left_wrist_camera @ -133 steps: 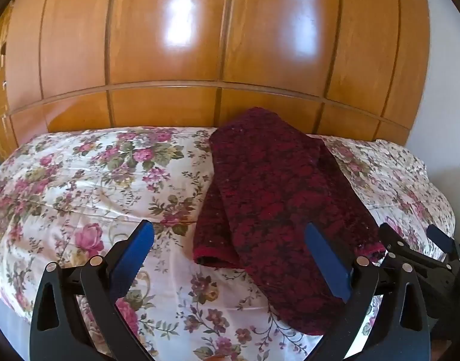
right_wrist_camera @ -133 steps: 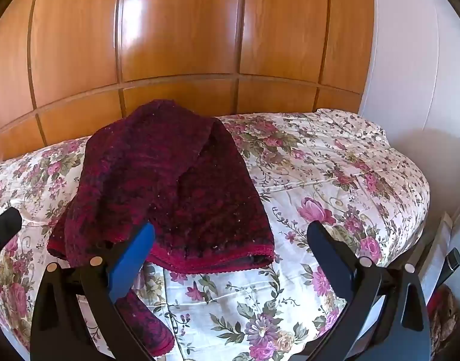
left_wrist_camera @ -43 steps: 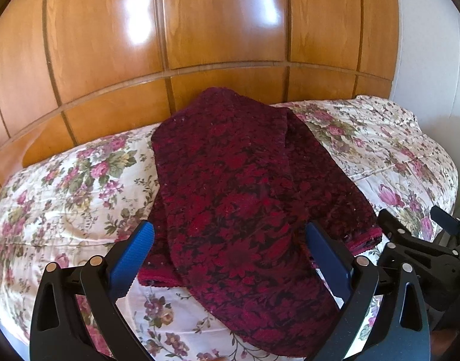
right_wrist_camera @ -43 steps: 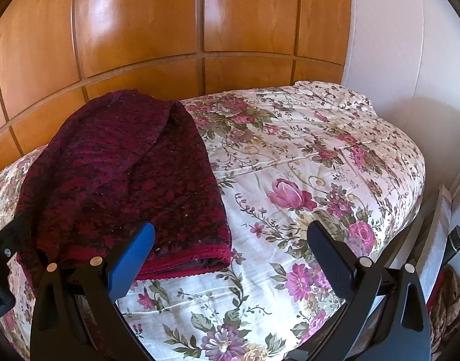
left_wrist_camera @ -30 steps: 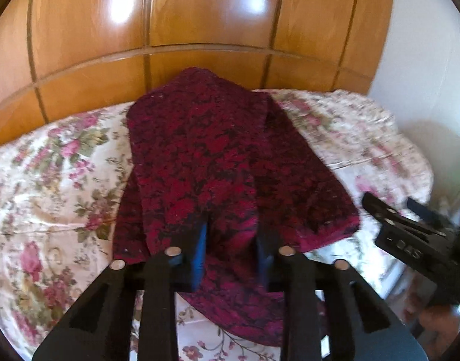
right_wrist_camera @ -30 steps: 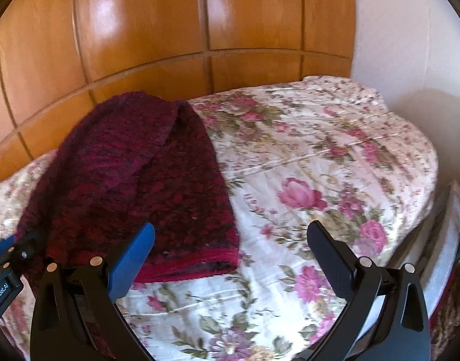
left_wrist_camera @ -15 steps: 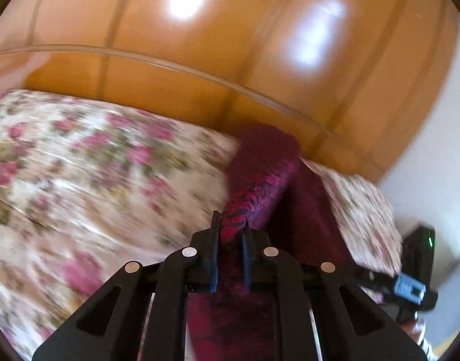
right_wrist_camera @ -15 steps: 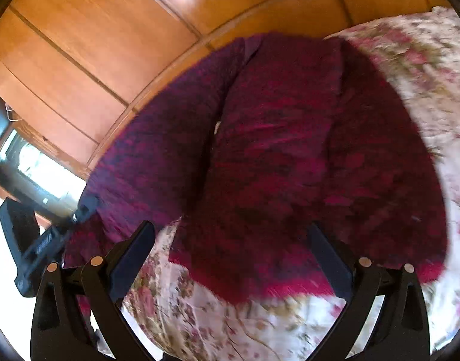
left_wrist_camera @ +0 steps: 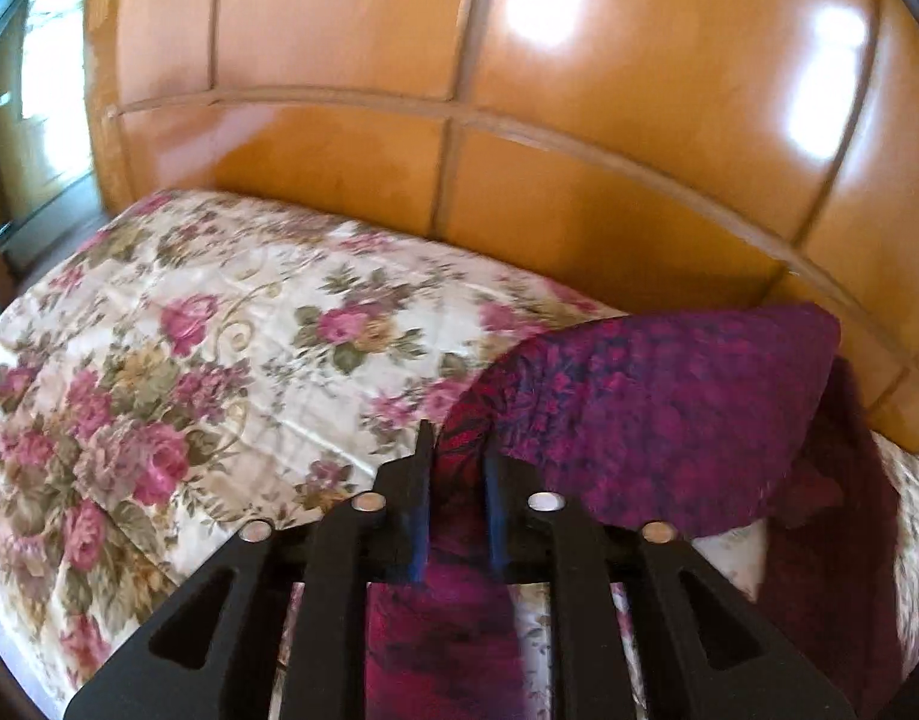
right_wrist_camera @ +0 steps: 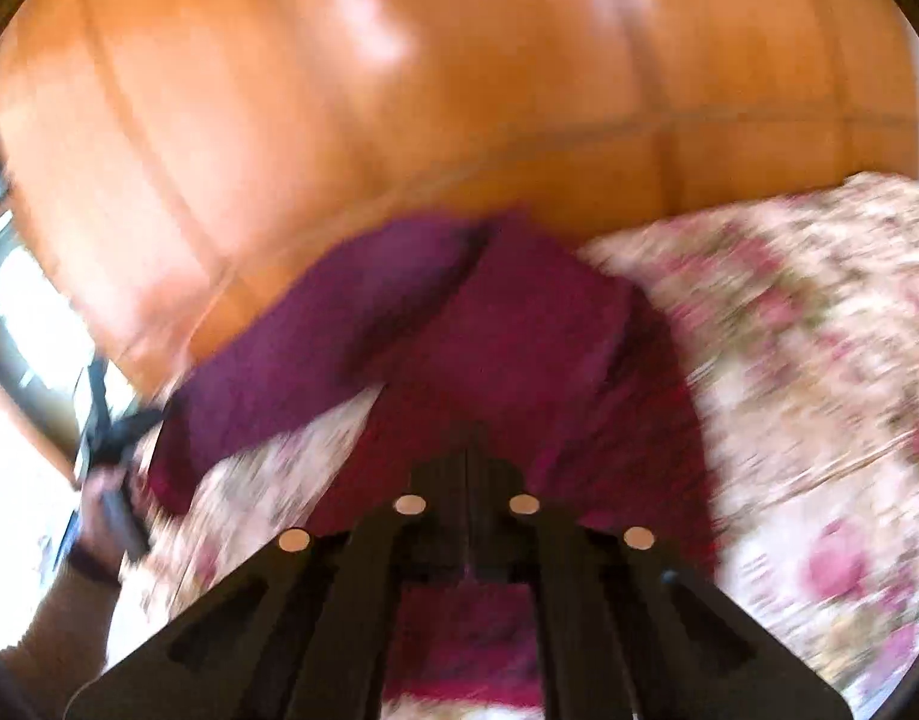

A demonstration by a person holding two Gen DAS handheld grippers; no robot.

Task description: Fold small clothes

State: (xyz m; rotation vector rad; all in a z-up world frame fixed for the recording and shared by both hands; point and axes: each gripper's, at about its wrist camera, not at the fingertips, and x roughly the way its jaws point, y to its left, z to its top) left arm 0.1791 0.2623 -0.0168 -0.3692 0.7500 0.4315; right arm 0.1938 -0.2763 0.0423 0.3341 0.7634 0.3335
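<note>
A dark red patterned knit garment lies on the floral bedspread, and one part of it is lifted and drawn out to the left. My left gripper has a bunched edge of it between its fingers; the jaws are opening, with cloth still filling the narrow gap. In the blurred right wrist view the garment spreads away from my right gripper. Its jaws are closed together at the garment's near edge, where the cloth pulls toward the tips. The left gripper shows at the far left, held by a hand.
A glossy wooden panelled wall runs right behind the bed. A bright window is at the far left. Bare floral bedspread stretches to the right of the garment.
My left gripper has swung left, pulling a part of the garment out sideways, and its jaws have parted slightly. My right gripper has gone from wide open to shut at the garment's near edge.
</note>
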